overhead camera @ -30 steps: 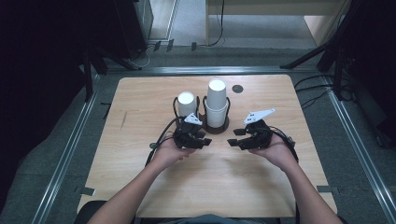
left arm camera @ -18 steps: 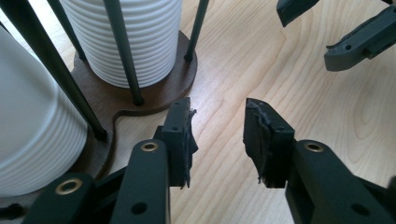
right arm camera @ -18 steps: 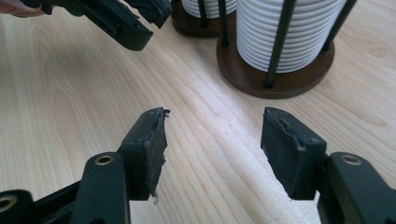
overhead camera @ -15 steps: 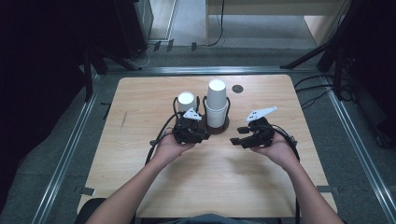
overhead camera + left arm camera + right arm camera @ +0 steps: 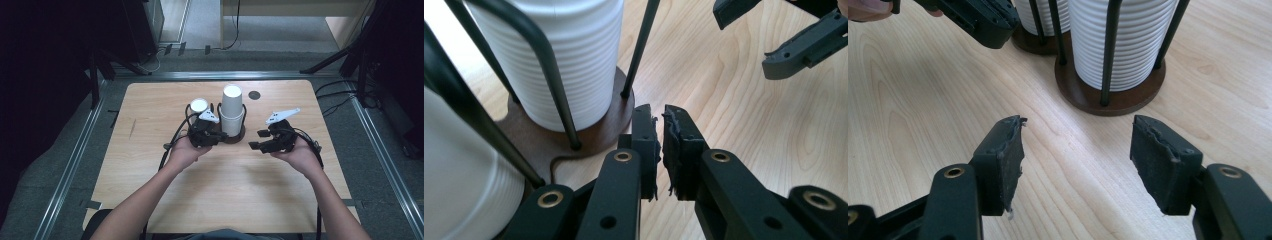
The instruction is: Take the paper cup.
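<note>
Nudged leftward, splayed right gripper (image 5: 256, 139) faces upright cup stack (image 5: 232, 110); left gripper (image 5: 218, 136) clenched empty.

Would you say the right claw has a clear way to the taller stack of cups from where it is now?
Probably yes. The right claw is open and faces the taller cup stack across bare table, but the holder's black rods stand around the cups.

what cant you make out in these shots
- Small dark round spot, high view: too small to identify.
- Taller cup stack, right gripper view: top cut off by the frame edge.
- Left gripper, high view: jaws hidden under its own body; left gripper view shows them nearly closed, empty.
- Shorter stack's cup count: too small.
</note>
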The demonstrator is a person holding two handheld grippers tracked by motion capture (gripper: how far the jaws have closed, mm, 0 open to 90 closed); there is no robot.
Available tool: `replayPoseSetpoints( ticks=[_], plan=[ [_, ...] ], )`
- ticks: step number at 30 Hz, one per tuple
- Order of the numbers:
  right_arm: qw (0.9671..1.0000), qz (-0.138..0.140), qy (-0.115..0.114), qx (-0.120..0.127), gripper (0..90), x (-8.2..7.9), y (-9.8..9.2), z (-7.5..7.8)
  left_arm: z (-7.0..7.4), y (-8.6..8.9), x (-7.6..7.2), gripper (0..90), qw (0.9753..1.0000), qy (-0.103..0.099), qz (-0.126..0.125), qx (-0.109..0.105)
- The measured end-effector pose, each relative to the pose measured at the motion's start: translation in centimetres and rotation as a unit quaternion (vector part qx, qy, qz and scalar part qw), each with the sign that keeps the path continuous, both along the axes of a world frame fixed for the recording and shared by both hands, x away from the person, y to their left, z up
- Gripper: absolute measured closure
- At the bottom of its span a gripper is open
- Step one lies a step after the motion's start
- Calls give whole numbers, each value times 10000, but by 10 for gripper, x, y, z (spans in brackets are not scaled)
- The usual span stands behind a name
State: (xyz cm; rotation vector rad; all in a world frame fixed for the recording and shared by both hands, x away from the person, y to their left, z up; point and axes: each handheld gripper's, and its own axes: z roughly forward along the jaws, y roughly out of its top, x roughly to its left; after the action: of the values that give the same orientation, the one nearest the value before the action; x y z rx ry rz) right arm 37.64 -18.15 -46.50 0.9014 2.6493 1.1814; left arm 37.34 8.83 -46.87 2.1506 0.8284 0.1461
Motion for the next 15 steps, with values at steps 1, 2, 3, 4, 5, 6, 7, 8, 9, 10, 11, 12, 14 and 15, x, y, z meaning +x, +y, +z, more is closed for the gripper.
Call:
replayPoseSetpoints(
  ticks=[1, 2, 3, 4, 5, 6, 7, 8, 9, 10, 11, 12, 14, 15],
  plan=[
    [10000, 9, -16, -4, 380, 1, 0, 1, 1, 0, 1, 845, 10000, 15, -3, -21],
    [10000, -16, 6, 9, 380, 2, -1, 4, 1, 0, 3, 850, 10000, 8, 11, -4],
    [10000, -8, 13, 37, 379, 3, -2, 6, 2, 1, 4, 853, 10000, 10, 5, -16],
    [10000, -16, 20, 44, 379, 4, -2, 8, 3, 1, 5, 865, 10000, 29, -7, -36],
    [10000, -6, 28, 36, 377, 5, -2, 10, 4, 1, 6, 869, 10000, 10, 19, -74],
    [10000, -10, 23, 31, 375, 7, -2, 13, 5, 1, 7, 876, 9999, 40, 11, -97],
    [10000, -3, 38, 30, 373, 8, -1, 15, 6, 1, 9, 878, 9999, 48, -1, -94],
    [10000, -2, 28, 22, 369, 9, -1, 17, 6, 1, 9, 881, 9999, 28, 8, -113],
    [10000, 13, 12, 21, 364, 10, -1, 20, 5, 1, 10, 885, 9999, 49, 14, -156],
    [10000, 22, -8, 12, 356, 11, 0, 22, 5, 1, 10, 888, 9998, 78, 16, -179],
    [10000, 13, -22, 9, 353, 12, 1, 24, 4, 0, 11, 890, 9998, 85, 28, -181],
    [10000, 11, -30, 15, 352, 14, 1, 26, 4, -1, 11, 891, 9998, 102, 40, -194],
    [10000, 0, -12, -8, 350, 17, 2, 30, 3, -2, 12, 892, 9997, 126, 38, -201],
    [10000, 9, -3, -18, 350, 18, 3, 32, 3, -2, 13, 894, 9997, 138, 50, -215]
  ],
)
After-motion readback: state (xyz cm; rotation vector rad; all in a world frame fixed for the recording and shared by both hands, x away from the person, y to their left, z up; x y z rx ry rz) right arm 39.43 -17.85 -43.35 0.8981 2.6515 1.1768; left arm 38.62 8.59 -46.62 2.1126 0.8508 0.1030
